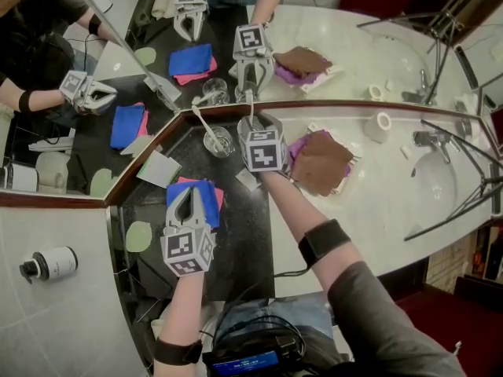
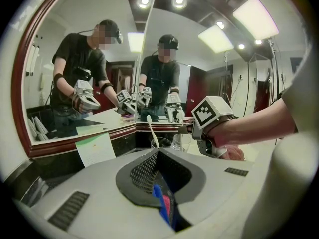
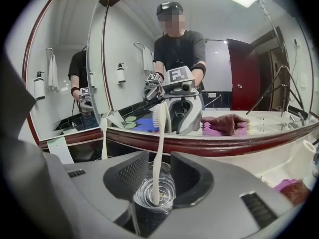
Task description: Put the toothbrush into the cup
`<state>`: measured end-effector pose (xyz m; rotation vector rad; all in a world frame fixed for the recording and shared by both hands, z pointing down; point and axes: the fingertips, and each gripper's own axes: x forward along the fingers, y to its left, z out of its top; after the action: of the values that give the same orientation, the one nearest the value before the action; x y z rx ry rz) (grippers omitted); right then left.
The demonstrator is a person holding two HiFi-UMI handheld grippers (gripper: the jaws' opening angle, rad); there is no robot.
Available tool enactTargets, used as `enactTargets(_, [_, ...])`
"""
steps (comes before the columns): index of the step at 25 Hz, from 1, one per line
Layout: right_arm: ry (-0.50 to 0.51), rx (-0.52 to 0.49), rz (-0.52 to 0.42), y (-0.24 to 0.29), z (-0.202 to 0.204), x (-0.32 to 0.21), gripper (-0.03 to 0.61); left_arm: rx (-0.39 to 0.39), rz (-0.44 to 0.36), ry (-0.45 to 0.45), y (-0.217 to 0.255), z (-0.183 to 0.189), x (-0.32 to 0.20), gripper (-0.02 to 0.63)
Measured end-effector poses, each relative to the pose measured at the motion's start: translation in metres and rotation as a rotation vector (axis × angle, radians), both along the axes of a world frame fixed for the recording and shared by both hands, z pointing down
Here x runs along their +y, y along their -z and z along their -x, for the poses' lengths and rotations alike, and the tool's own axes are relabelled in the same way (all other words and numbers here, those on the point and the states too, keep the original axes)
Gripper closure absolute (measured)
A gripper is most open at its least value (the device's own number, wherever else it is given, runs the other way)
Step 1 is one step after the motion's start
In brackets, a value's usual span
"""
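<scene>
The toothbrush [image 3: 159, 148] stands in the cup [image 3: 143, 192], handle end on the bottom and bristles up, and in the head view it leans to the far left. The cup is clear glass and sits on the black counter [image 1: 244, 234] at its far corner, just in front of the spot where the two mirror [image 1: 118, 93] panels meet. The right gripper [image 1: 251, 120] is just near of the cup and points down at it. Its jaws stand apart on either side of the brush handle above the rim, with a gap showing on each side, so the pads do not press on the handle. The left gripper [image 1: 189, 196] is nearer and to the left, well apart from the cup. Its jaws are together with nothing between them, and they hang over a blue cloth [image 1: 207, 199] that lies on a pink cloth [image 1: 187, 181] on the black counter. To the right of the right gripper, a brown cloth [image 1: 321, 163] lies crumpled on a purple cloth [image 1: 297, 144] at the edge of the white counter [image 1: 369, 203]. Farther right are a white tape roll [image 1: 383, 122] and the sink [image 1: 436, 199]. A white bottle [image 1: 51, 263] with a dark cap lies on its side at the near left. The mirrors show both grippers, the cloths and the person.
</scene>
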<state>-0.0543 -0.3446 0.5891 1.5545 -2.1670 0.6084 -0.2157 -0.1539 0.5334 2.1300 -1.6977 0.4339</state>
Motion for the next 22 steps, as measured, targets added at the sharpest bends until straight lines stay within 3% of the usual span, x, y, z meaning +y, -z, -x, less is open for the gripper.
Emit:
enactTargets(7, [0.022,0.027,0.004,-0.005,0.003,-0.003,0.524,0.000,0.010,0.010,-0.007,0.006,0.001,0.614])
enactTargets(22, [0.030,0.025,-0.049,0.039,-0.011,0.006,0.528,0.001,0.007,0.008,0.000,-0.003,0.009,0.614])
